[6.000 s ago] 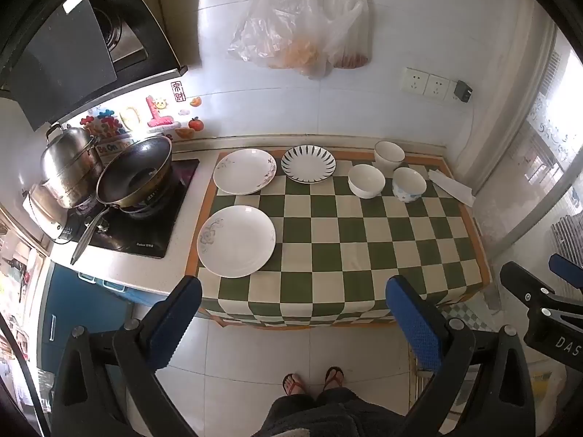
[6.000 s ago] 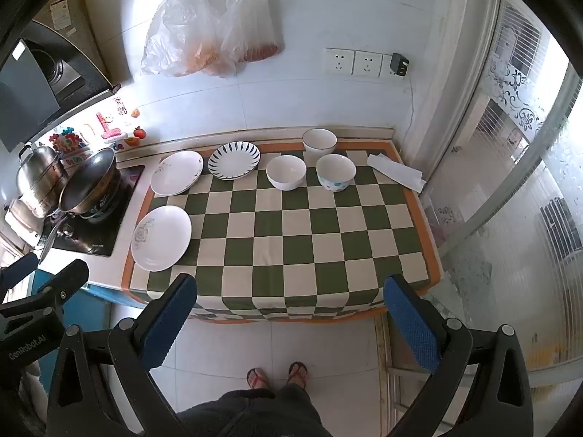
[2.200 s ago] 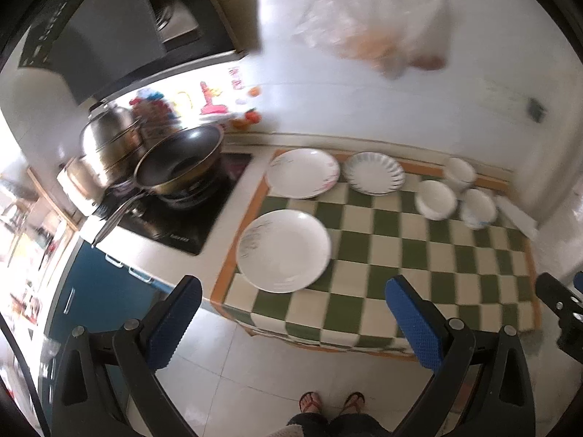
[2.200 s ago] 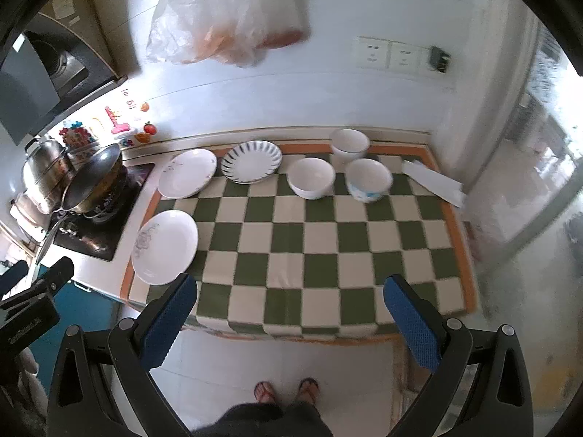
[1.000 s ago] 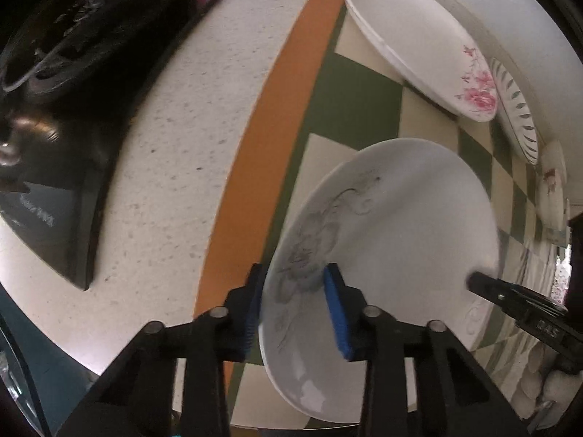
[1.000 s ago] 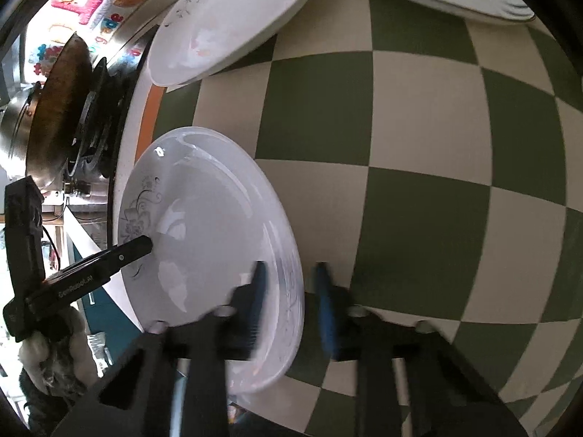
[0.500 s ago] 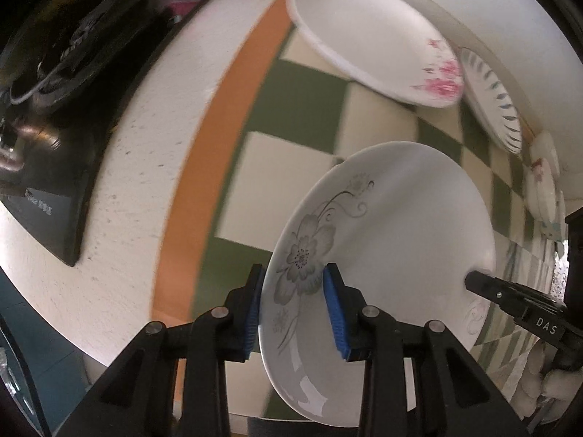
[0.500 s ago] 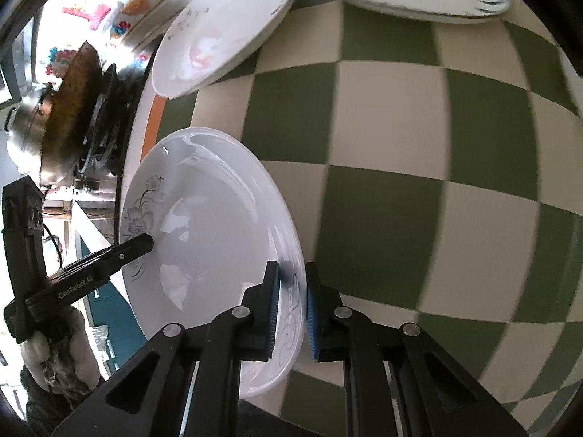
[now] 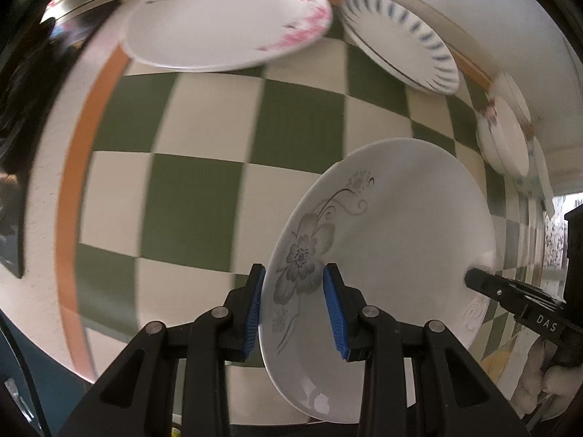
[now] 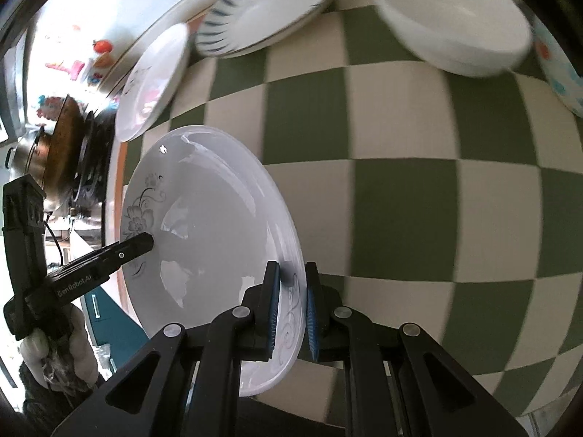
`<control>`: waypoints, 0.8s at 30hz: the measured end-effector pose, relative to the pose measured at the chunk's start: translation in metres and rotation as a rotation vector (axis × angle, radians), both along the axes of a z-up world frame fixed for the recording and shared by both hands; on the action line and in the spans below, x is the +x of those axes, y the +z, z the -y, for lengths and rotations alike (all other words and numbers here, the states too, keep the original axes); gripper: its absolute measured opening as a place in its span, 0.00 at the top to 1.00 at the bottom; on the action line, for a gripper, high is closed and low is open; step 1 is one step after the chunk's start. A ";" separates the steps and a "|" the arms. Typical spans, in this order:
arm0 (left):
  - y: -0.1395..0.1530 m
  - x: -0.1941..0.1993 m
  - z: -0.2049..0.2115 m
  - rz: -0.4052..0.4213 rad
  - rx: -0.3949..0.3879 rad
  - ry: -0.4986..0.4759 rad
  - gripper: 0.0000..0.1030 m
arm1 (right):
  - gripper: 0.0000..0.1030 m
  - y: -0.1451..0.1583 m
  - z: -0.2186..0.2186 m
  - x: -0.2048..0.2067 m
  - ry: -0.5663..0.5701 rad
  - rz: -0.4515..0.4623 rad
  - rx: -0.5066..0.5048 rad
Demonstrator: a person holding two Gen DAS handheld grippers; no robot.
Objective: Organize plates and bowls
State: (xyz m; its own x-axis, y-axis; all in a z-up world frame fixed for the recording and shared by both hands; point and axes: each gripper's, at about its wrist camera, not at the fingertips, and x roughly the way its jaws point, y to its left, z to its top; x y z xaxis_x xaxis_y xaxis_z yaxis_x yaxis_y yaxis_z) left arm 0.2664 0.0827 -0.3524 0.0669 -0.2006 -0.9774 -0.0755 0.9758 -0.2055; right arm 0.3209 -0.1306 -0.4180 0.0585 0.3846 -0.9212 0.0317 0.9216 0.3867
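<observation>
A white plate with a grey flower [image 9: 393, 218] [image 10: 215, 218] is held tilted above the green checked tablecloth [image 9: 196, 196] [image 10: 419, 189]. My left gripper [image 9: 293, 309] is shut on its flowered rim. My right gripper [image 10: 291, 306] is shut on the opposite rim. A pink-flowered plate [image 9: 226, 18] [image 10: 153, 80] and a blue-striped plate [image 9: 397, 40] [image 10: 266, 7] lie at the back. A white bowl [image 10: 452, 18] and a patterned bowl [image 10: 557, 69] stand to the right; the bowls [image 9: 506, 138] show edge-on in the left wrist view.
A black stove [image 9: 18, 83] with a wok [image 10: 62, 138] is to the left of the cloth. An orange border [image 9: 69, 196] runs along the cloth's left edge. The white wall is behind the plates.
Both grippers have carried the flowered plate up off the cloth and toward the back right. The pink-flowered and striped plates now look nearer.
</observation>
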 end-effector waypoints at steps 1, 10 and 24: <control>-0.001 -0.001 0.005 -0.002 0.000 -0.006 0.71 | 0.85 -0.001 0.008 -0.002 -0.011 -0.001 0.000; -0.012 0.008 0.036 -0.021 0.013 -0.040 0.71 | 0.85 -0.012 0.042 -0.002 -0.057 -0.013 0.007; -0.028 0.012 0.053 -0.050 0.039 -0.045 0.71 | 0.85 -0.023 0.048 0.004 -0.044 -0.023 -0.001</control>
State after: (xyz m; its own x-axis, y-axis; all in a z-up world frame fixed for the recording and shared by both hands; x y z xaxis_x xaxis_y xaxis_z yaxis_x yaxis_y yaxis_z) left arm 0.2782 0.0294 -0.3804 0.0097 -0.1637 -0.9865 -0.0401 0.9857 -0.1639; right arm 0.3246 -0.1786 -0.4415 0.0546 0.3807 -0.9231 0.0811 0.9197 0.3841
